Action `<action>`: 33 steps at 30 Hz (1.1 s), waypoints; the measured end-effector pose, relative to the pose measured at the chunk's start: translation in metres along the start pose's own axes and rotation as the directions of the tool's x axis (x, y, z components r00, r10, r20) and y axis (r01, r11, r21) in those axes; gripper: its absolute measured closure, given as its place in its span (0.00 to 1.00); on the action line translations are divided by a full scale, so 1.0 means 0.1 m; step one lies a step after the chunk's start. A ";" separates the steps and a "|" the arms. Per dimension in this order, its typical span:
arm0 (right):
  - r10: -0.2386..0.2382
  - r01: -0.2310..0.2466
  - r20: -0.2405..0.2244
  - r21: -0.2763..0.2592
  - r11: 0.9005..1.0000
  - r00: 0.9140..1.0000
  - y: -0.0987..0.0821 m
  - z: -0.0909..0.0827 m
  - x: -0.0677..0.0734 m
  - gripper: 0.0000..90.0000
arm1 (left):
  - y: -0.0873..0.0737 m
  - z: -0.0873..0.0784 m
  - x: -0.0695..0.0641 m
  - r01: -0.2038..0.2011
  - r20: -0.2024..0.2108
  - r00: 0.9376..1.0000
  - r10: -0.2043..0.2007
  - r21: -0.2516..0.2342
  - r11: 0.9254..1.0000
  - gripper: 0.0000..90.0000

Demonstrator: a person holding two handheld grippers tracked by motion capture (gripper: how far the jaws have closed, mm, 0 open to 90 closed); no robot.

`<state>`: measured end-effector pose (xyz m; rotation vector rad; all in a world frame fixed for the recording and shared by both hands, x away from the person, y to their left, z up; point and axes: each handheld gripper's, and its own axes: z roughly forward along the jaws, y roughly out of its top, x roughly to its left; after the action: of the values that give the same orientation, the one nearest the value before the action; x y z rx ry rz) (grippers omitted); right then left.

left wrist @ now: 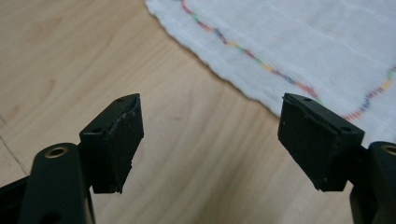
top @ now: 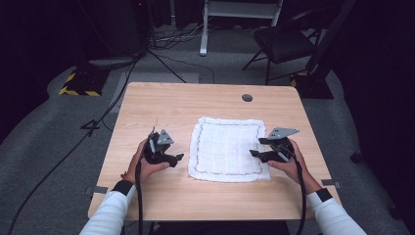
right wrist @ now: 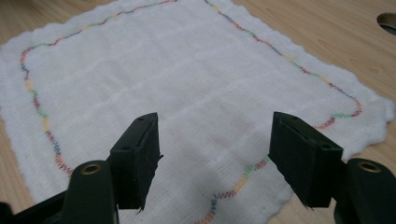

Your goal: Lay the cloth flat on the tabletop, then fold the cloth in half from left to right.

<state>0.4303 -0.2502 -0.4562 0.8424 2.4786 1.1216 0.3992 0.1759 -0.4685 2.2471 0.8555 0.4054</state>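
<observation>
The left gripper point(top: 179, 157) hangs just off the left edge of the white cloth point(top: 227, 147), its jaws spread wide with nothing between them; in the left gripper view they frame bare wood, with the cloth's wavy hem just beyond the tips. The right gripper point(top: 258, 147) stands at the opposite edge, jaws likewise parted and empty, and in its own view they sit low over the cloth's near border, where the coloured stitch line point(right wrist: 233, 186) runs. Whether either jaw touches fabric I cannot tell; it looks like neither does. The cloth lies spread flat and single-layered in the middle of the wooden table point(top: 147, 107), slightly right of centre, no corner lifted, no fold begun. So by my reckoning the work, most likely folding it, is at its very start: both edges remain to be gripped and everything after that is undone. The cloth is close to square, perhaps a shade wider across than deep, so its long axis, if any, runs from one gripper toward the other, its sides lying roughly parallel to the table's edges.
</observation>
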 end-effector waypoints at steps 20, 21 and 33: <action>-0.162 0.165 -0.094 0.028 0.986 0.982 0.14 0.39 0.66 0.44 | -0.03 0.10 0.09 0.046 -0.011 0.999 -0.046 -0.002 0.999 0.24; -0.171 0.175 -0.106 0.024 0.984 0.980 0.16 0.43 0.70 0.46 | 0.01 0.12 0.12 0.050 -0.019 0.999 -0.050 -0.007 0.999 0.24; -0.257 0.261 -0.213 -0.007 0.965 0.943 0.51 0.91 1.19 0.50 | 0.66 0.74 0.43 0.074 -0.050 0.996 -0.075 -0.024 0.997 0.25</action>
<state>0.4002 -0.0963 -0.4803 0.3998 2.6795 1.1421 0.4982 0.1326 -0.4737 2.1857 0.9540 0.4366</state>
